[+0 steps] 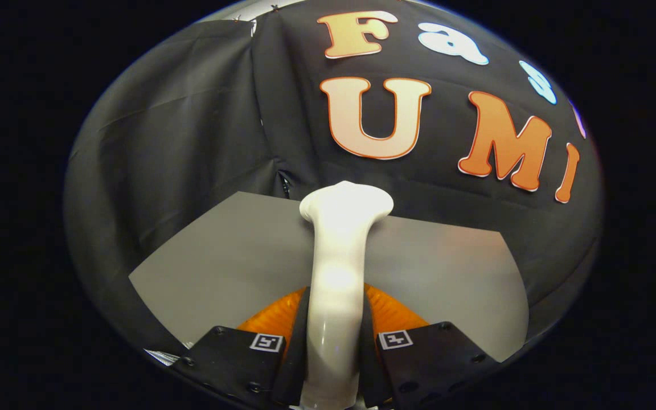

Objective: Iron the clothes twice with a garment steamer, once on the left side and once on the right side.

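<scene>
The garment steamer (336,267) stands between the fingers of the claw (333,347), its long white handle running straight ahead from them to a flared head pointing at the booth wall (191,131). Both fingers press its sides, nearly closed. The grey bench (447,267) below lies bare on either side, its far edge meeting the wall.

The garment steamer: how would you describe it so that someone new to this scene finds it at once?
Start at the grey tabletop before the black cloth wall. Above it, the hand-held gripper is shut on the garment steamer, whose handle runs up between both fingers. It is the only glossy white object, widening into a flared head.
</scene>
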A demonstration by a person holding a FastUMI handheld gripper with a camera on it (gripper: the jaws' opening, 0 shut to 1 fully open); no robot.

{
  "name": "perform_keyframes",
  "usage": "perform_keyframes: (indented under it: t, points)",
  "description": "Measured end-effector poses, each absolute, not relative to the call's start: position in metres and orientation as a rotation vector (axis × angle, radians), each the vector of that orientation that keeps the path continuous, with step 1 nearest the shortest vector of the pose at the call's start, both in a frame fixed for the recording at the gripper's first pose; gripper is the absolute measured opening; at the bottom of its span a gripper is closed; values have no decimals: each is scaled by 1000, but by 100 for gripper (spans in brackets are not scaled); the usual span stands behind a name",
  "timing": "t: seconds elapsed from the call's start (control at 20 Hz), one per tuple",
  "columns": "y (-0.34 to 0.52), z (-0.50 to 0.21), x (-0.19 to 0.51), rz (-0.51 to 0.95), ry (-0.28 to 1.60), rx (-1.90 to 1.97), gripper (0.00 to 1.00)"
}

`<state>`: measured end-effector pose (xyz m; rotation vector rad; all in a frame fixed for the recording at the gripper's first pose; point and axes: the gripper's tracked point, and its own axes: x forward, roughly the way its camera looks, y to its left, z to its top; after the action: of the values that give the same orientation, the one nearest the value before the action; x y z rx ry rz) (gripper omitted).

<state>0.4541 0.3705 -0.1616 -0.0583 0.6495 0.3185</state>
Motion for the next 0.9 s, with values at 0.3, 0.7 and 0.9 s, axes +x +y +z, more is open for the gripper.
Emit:
perform_keyframes:
  t: [0.3,0.7,0.9]
  points:
    - [363,-111,422,357,522,-33,44]
    - [350,-18,339,450,354,-18,44]
    - [332,20,294,468,261,-11,44]
